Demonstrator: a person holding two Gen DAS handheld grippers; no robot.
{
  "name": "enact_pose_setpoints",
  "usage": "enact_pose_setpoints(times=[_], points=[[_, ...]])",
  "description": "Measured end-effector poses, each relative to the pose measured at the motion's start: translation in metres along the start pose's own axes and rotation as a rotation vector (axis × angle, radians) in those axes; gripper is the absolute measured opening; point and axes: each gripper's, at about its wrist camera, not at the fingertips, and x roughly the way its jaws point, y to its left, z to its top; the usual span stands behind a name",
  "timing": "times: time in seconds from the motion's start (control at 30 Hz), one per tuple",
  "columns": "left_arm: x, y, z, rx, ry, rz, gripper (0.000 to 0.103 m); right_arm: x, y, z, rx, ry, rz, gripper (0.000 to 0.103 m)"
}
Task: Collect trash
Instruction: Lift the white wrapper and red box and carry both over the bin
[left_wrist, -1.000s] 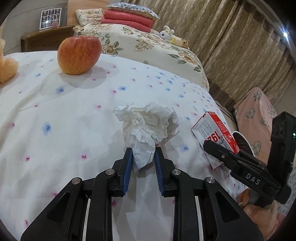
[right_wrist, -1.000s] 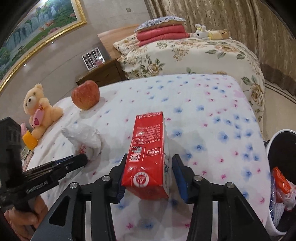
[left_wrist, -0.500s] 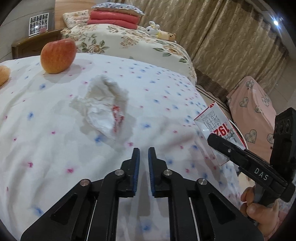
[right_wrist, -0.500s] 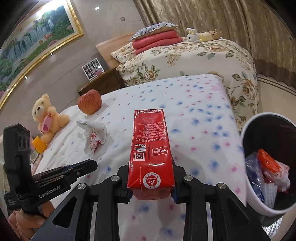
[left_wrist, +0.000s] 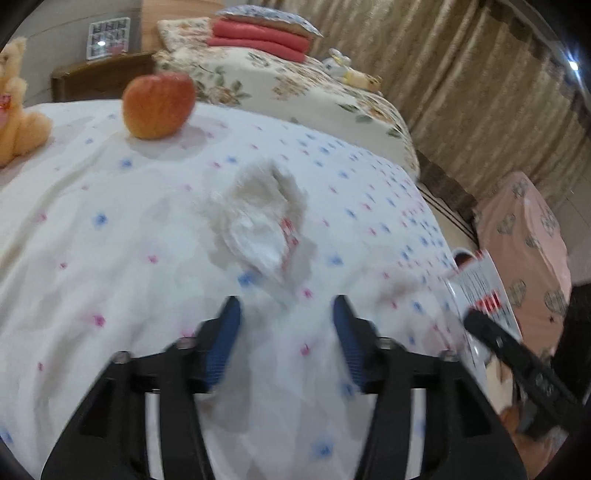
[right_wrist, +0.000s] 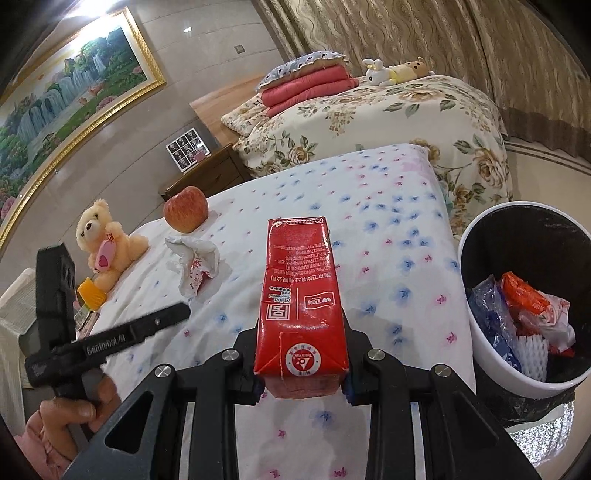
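Two beds: near bed (right_wrist: 369, 206) in dotted white sheet, far bed (right_wrist: 388, 110) floral behind it; one bin (right_wrist: 491, 365) with white rim beside the near bed's right edge, partly filled with wrappers, top open; one teddy (right_wrist: 105, 243) near the left edge; one apple (right_wrist: 185, 208) just right of it; one red carton (right_wrist: 301, 306), pinched at its base by the right gripper (right_wrist: 301, 384) and held off the sheet, left of the bin; one crumpled tissue (left_wrist: 264, 225) lying loose mid-sheet; left gripper (left_wrist: 286, 332) just short of it, jaws just opened, spread, nothing between the pads; bare sheet all round the tissue.
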Motion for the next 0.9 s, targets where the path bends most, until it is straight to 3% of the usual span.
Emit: enact_pose_setpoints(times=[0.1, 0.2, 0.27, 0.53, 0.9], points=[[0.011, 0.001, 0.011, -0.009, -0.006, 0.039, 0.061, -0.001, -0.001, 0.0, 0.007, -0.005, -0.003, 0.031], [0.027, 0.004, 0.02, -0.015, 0.01, 0.051, 0.057, -0.001, -0.004, 0.0, 0.015, -0.002, -0.005, 0.031], [0.032, 0.005, 0.021, -0.012, 0.023, 0.035, 0.024, -0.001, -0.006, -0.001, 0.02, -0.001, -0.005, 0.031], [0.02, -0.004, 0.011, 0.038, 0.012, 0.001, 0.018, -0.005, -0.008, -0.001, 0.024, -0.007, -0.005, 0.031], [0.011, -0.054, -0.017, 0.133, 0.06, -0.084, 0.018, -0.019, -0.021, -0.005, 0.045, -0.025, -0.018, 0.031]])
